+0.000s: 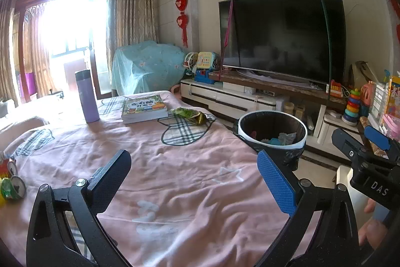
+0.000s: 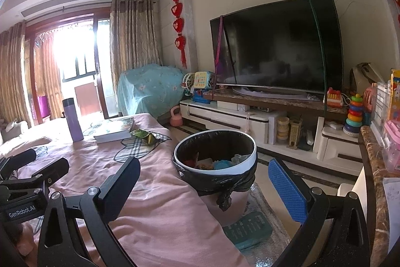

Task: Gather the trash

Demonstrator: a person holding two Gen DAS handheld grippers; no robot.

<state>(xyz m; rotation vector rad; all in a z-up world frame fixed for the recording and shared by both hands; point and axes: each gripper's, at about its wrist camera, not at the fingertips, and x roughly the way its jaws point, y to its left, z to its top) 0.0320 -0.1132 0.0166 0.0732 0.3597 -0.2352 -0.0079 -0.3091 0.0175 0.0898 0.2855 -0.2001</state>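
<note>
Both grippers hang wide open and empty over the pink-covered table, with litter lying loose on it.

The left gripper (image 1: 195, 182) hovers above the pink cloth (image 1: 175, 192), its jaws spread far apart with nothing between them; the right gripper (image 2: 205, 187) is just as wide and empty, held near the table's edge with the trash bin (image 2: 215, 164) straight ahead. The bin stands on the floor just beside the table, lined with a black bag and already holding some scraps. A crumpled green snack wrapper (image 1: 191, 114) lies beside the picture book (image 1: 144, 108), near the purple flask (image 1: 87, 96). Crushed cans (image 1: 13, 185) sit at the table's left edge.
</note>
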